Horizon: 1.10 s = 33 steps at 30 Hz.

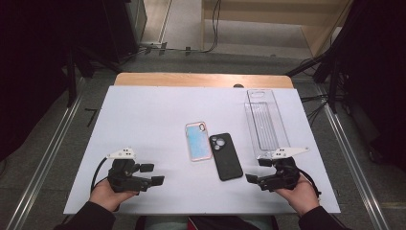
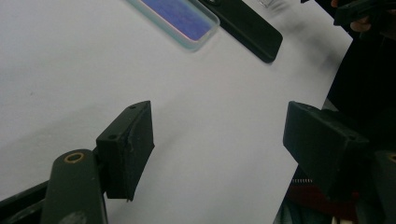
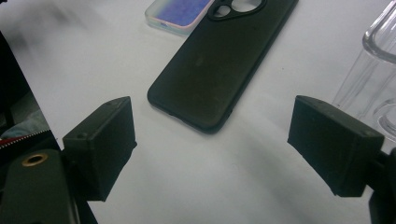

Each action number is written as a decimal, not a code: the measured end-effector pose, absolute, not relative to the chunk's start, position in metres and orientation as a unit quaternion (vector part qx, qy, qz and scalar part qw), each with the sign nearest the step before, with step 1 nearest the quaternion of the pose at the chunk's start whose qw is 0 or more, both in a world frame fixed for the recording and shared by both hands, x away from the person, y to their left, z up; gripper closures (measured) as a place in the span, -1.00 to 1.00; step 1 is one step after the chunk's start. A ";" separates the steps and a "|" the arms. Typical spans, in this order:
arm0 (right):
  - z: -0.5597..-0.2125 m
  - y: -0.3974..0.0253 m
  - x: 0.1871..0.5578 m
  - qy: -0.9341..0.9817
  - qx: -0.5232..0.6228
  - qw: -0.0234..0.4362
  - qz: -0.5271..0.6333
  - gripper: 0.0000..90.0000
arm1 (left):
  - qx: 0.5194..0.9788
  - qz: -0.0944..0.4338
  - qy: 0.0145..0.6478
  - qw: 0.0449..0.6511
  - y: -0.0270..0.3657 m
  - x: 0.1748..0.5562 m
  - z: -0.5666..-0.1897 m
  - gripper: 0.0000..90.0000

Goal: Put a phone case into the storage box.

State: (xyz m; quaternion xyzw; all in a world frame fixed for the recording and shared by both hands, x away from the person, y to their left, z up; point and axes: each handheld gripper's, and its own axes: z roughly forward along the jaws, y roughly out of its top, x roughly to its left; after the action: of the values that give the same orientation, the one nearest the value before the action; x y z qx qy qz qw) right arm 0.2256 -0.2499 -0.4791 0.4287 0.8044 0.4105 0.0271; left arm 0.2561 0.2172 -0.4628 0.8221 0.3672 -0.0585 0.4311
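Observation:
An iridescent phone case (image 1: pixel 198 141) with a pink rim lies flat at the table's middle. A black phone case (image 1: pixel 226 155) lies just right of it, camera cutout at its far end. My left gripper (image 1: pixel 152 174) rests open near the front left, held in a hand, jaws pointing right. My right gripper (image 1: pixel 258 170) stands open at the front right, jaws pointing left toward the black case. In the left gripper view the open gripper (image 2: pixel 219 149) holds nothing; both cases (image 2: pixel 180 14) (image 2: pixel 250 28) lie beyond. The right gripper (image 3: pixel 212 144) has the black case (image 3: pixel 219 65) just ahead of its jaws.
A long clear plastic tray (image 1: pixel 265 122) lies at the right, its near end close to my right gripper, and shows as a clear wall (image 3: pixel 373 70). The white table top (image 1: pixel 143 115) has a wooden strip along its far edge. Cables run on the floor beyond.

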 end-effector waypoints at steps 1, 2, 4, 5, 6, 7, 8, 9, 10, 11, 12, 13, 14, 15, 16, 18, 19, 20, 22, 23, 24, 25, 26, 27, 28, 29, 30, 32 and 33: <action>-0.479 -0.250 0.226 0.804 0.429 0.027 0.410 -0.71 | 0.822 -0.058 0.367 0.431 0.217 0.256 -0.463 -0.44; -0.479 -0.250 0.225 0.805 0.429 0.027 0.410 -0.71 | 0.821 -0.058 0.368 0.432 0.217 0.256 -0.463 -0.44; -0.479 -0.250 0.226 0.803 0.432 0.027 0.409 -0.71 | 0.818 -0.057 0.371 0.435 0.218 0.256 -0.462 -0.44; -0.479 -0.250 0.226 0.803 0.432 0.027 0.409 -0.71 | 0.818 -0.057 0.371 0.435 0.218 0.256 -0.462 -0.44; -0.480 -0.250 0.226 0.803 0.433 0.027 0.408 -0.71 | 0.817 -0.055 0.373 0.436 0.219 0.256 -0.462 -0.44; -0.480 -0.250 0.226 0.803 0.434 0.026 0.409 -0.71 | 0.817 -0.055 0.373 0.436 0.219 0.256 -0.462 -0.44; -0.480 -0.250 0.226 0.804 0.432 0.027 0.408 -0.71 | 0.818 -0.053 0.373 0.435 0.219 0.257 -0.461 -0.44; -0.480 -0.250 0.226 0.804 0.432 0.027 0.408 -0.71 | 0.817 -0.053 0.375 0.434 0.219 0.257 -0.461 -0.44; -0.480 -0.250 0.226 0.803 0.432 0.027 0.408 -0.71 | 0.817 -0.049 0.380 0.431 0.218 0.257 -0.460 -0.44; -0.480 -0.250 0.226 0.803 0.432 0.027 0.408 -0.71 | 0.817 -0.049 0.380 0.431 0.218 0.257 -0.460 -0.44; -0.480 -0.250 0.226 0.804 0.432 0.026 0.408 -0.71 | 0.820 -0.045 0.377 0.428 0.218 0.256 -0.459 -0.44; -0.480 -0.250 0.226 0.804 0.432 0.026 0.408 -0.71 | 0.821 -0.043 0.375 0.428 0.217 0.256 -0.459 -0.44; -0.480 -0.250 0.226 0.805 0.432 0.026 0.406 -0.71 | 0.821 -0.044 0.374 0.428 0.217 0.256 -0.458 -0.44; -0.480 -0.250 0.226 0.805 0.431 0.026 0.407 -0.71 | 0.821 -0.046 0.375 0.429 0.218 0.256 -0.458 -0.44; -0.480 -0.250 0.226 0.805 0.430 0.027 0.408 -0.71 | 0.819 -0.044 0.376 0.430 0.218 0.256 -0.458 -0.44; -0.479 -0.250 0.225 0.804 0.430 0.027 0.410 -0.71 | 0.818 -0.044 0.378 0.432 0.220 0.257 -0.458 -0.44; -0.479 -0.251 0.225 0.804 0.429 0.027 0.411 -0.71 | 0.816 -0.043 0.380 0.433 0.220 0.257 -0.457 -0.44; -0.479 -0.251 0.226 0.804 0.429 0.028 0.411 -0.71 | 0.816 -0.042 0.380 0.434 0.220 0.257 -0.457 -0.44; -0.479 -0.252 0.226 0.803 0.430 0.027 0.412 -0.71 | 0.822 -0.033 0.379 0.425 0.218 0.258 -0.454 -0.44; -0.479 -0.252 0.226 0.803 0.430 0.027 0.412 -0.71 | 0.822 -0.033 0.379 0.425 0.218 0.258 -0.454 -0.44; -0.479 -0.252 0.226 0.801 0.432 0.026 0.415 -0.71 | 0.821 -0.034 0.377 0.427 0.217 0.261 -0.451 -0.44; -0.479 -0.252 0.226 0.800 0.431 0.027 0.416 -0.71 | 0.821 -0.035 0.378 0.427 0.217 0.262 -0.450 -0.44; -0.478 -0.253 0.226 0.800 0.431 0.028 0.416 -0.71 | 0.821 -0.035 0.378 0.427 0.217 0.262 -0.450 -0.44; -0.478 -0.253 0.226 0.800 0.431 0.028 0.416 -0.71 | 0.821 -0.037 0.377 0.427 0.215 0.265 -0.449 -0.44; -0.478 -0.253 0.226 0.800 0.431 0.028 0.417 -0.71 | 0.822 -0.036 0.376 0.427 0.213 0.267 -0.449 -0.44; -0.478 -0.253 0.226 0.800 0.431 0.028 0.417 -0.71 | 0.824 -0.033 0.376 0.423 0.211 0.270 -0.448 -0.44; -0.478 -0.253 0.226 0.801 0.430 0.028 0.415 -0.71 | 0.826 -0.034 0.375 0.419 0.207 0.275 -0.447 -0.44; -0.478 -0.252 0.226 0.802 0.429 0.028 0.414 -0.71 | 0.827 -0.037 0.373 0.418 0.200 0.282 -0.446 -0.44; -0.478 -0.252 0.226 0.802 0.429 0.028 0.414 -0.71 | 0.827 -0.037 0.373 0.418 0.200 0.282 -0.446 -0.44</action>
State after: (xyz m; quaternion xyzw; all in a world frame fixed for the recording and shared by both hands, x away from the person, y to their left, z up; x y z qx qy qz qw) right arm 0.2256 -0.2523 -0.4781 0.4293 0.8020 0.4144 0.0281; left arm 0.2818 0.2004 -0.4464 0.8273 0.3733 -0.0371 0.4180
